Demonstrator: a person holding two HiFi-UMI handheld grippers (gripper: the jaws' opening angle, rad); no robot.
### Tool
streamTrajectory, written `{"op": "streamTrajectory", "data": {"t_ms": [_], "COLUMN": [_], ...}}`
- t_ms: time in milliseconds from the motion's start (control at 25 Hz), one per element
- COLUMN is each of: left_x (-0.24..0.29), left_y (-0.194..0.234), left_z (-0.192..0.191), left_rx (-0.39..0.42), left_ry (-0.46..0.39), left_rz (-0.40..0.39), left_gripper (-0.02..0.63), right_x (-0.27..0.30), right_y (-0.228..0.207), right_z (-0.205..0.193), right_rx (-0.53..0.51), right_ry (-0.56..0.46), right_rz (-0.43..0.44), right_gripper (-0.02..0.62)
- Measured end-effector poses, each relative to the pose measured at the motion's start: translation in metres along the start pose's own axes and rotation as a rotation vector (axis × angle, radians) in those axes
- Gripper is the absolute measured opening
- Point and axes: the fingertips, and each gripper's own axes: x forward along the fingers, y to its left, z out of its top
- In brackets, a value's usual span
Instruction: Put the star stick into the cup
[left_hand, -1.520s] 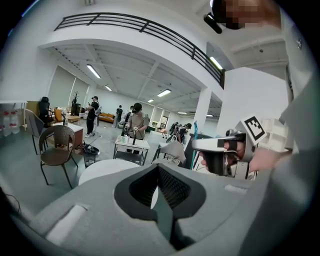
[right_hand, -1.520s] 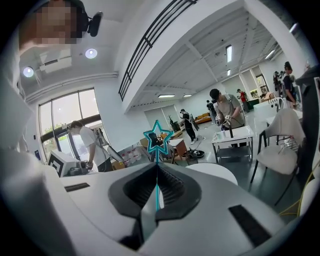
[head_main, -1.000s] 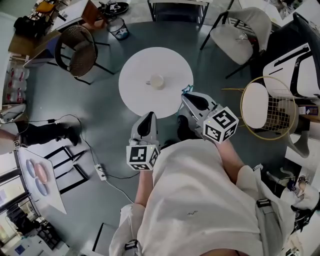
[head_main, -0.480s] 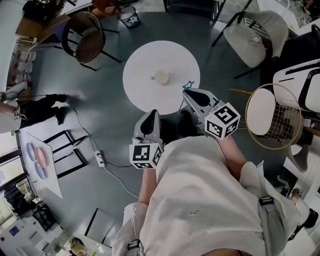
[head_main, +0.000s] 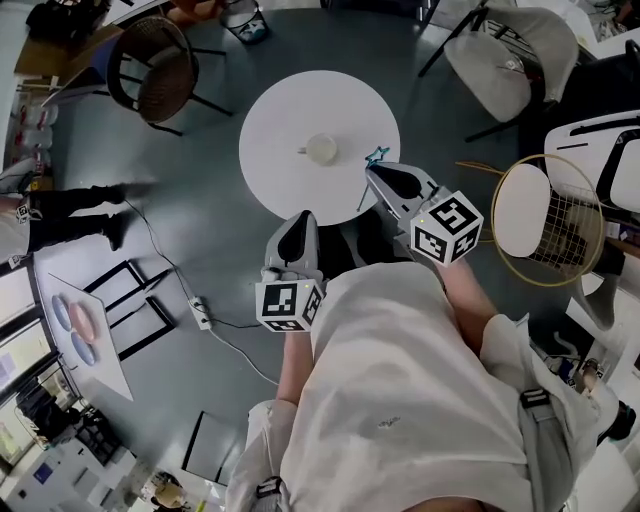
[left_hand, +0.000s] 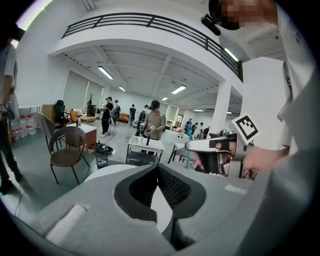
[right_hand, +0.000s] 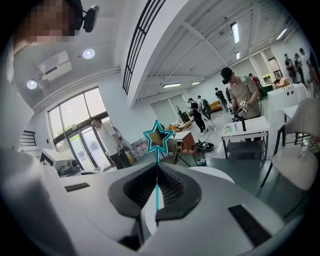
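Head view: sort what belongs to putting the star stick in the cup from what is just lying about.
Job in hand: star stick, clamped in the shut right tool; cup; round white table under the cup.
Lying about: brown chair; wire-framed stool; power strip on the floor; left tool, shut on nothing.

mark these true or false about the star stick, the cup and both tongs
1. The right tongs are shut on the star stick. True.
2. The star stick is already in the cup. False: the right tongs hold it, apart from the cup.
3. The cup stands on the round white table. True.
4. The left tongs hold a spoon. False: they are shut with nothing between them.
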Motion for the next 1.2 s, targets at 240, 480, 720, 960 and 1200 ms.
{"op": "streamTrajectory", "data": {"t_ms": [240, 480, 720, 960, 1200], "left_x": [0.02, 0.03, 0.038, 0.052, 0.064], "left_y": [0.02, 0.04, 0.063, 0.08, 0.083], "left_z": [0.015, 0.018, 0.021, 0.023, 0.016], "left_rx": [0.011, 0.005, -0.004, -0.005, -0.019], "left_ry": [0.001, 0.03, 0.05, 0.065, 0.093], "left_rz": [-0.045, -0.093, -0.12, -0.136, -0.144], "left_gripper": [0.011, 0.011, 0.011, 0.011, 0.011], "right_x": [0.012, 0.044, 0.087, 0.117, 0.134], "right_y": [-0.027, -0.036, -0.032, -0.039, -0.057], "right_z": [0.025, 0.039, 0.045, 0.048, 0.041], "right_rx": [0.003, 0.006, 0.005, 0.007, 0.018], "right_ry": [-0.037, -0.047, -0.03, -0.021, -0.013], "right_rz": [-0.084, -0.121, -0.119, -0.12, -0.135], "right_gripper": [0.012, 0.012, 0.012, 0.012, 0.012]}}
